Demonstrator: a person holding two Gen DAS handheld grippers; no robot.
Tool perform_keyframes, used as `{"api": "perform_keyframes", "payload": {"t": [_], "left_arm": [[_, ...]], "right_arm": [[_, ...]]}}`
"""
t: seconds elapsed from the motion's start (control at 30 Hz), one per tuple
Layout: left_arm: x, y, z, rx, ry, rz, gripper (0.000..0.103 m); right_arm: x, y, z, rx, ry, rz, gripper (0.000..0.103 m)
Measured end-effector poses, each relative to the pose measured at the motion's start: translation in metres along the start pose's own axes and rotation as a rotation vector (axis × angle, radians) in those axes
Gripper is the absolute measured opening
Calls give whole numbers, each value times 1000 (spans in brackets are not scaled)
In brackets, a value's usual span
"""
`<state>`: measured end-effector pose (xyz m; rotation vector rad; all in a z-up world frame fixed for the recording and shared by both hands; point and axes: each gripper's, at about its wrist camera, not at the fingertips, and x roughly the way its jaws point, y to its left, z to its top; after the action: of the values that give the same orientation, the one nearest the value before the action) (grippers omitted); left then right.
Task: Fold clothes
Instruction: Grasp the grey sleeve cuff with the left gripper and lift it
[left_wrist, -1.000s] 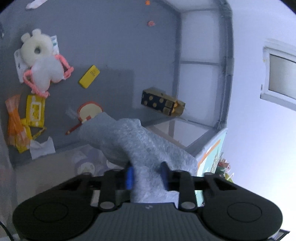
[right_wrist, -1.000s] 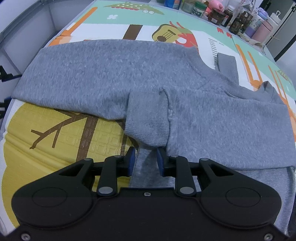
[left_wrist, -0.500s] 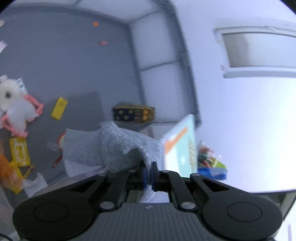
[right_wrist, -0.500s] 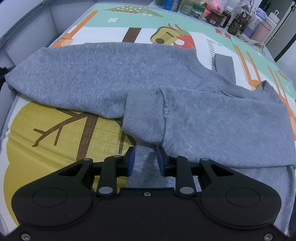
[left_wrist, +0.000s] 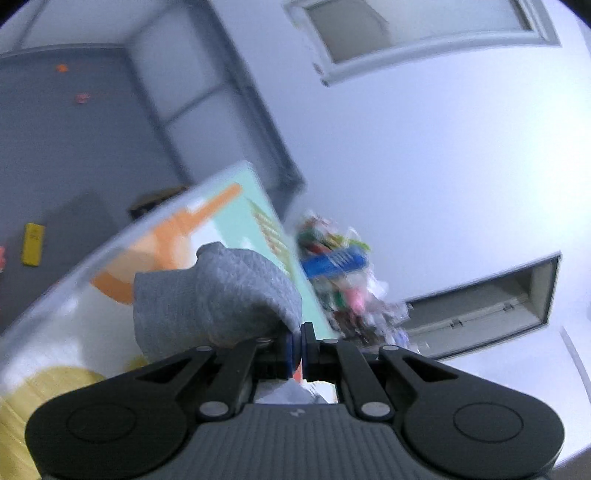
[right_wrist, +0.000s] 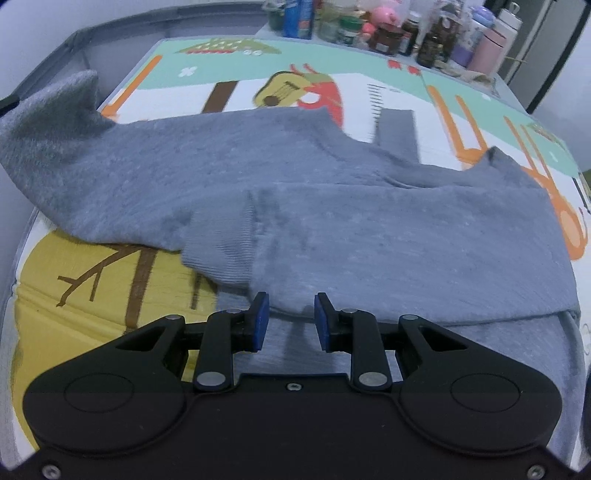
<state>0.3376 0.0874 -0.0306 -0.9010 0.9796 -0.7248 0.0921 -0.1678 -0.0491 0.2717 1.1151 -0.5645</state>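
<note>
A grey sweater (right_wrist: 332, 206) lies spread across the colourful play mat (right_wrist: 92, 295), one sleeve folded over its body with the ribbed cuff (right_wrist: 218, 251) pointing left. My right gripper (right_wrist: 290, 314) is open, its blue pads at the near edge of that sleeve, with grey cloth lying below them. The sweater's far left end (right_wrist: 48, 118) is lifted off the mat. In the left wrist view my left gripper (left_wrist: 298, 343) is shut on that bunched grey cloth (left_wrist: 221, 291), held above the mat's edge (left_wrist: 166, 229).
Bottles and jars (right_wrist: 388, 29) line the back of the mat. A separate grey strip (right_wrist: 397, 129) lies behind the sweater. A grey rim (right_wrist: 110, 26) bounds the table's left side. Beyond it, a yellow item (left_wrist: 32, 243) lies on the floor.
My left gripper has swung up from over the floor toward the mat, carrying the cloth. The sweater's left end has risen and drawn inward. My right gripper has barely moved.
</note>
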Motion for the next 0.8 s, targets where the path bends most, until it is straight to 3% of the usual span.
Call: {"api": "perform_keyframes", "payload": {"t": [0.53, 0.8], "left_arm": [[-6, -102, -90, 197, 89, -134, 5], [23, -138, -147, 279, 167, -117, 5]], "right_arm": [[-33, -104, -16, 152, -74, 49, 25], [-46, -154, -28, 232, -96, 67, 25]]}}
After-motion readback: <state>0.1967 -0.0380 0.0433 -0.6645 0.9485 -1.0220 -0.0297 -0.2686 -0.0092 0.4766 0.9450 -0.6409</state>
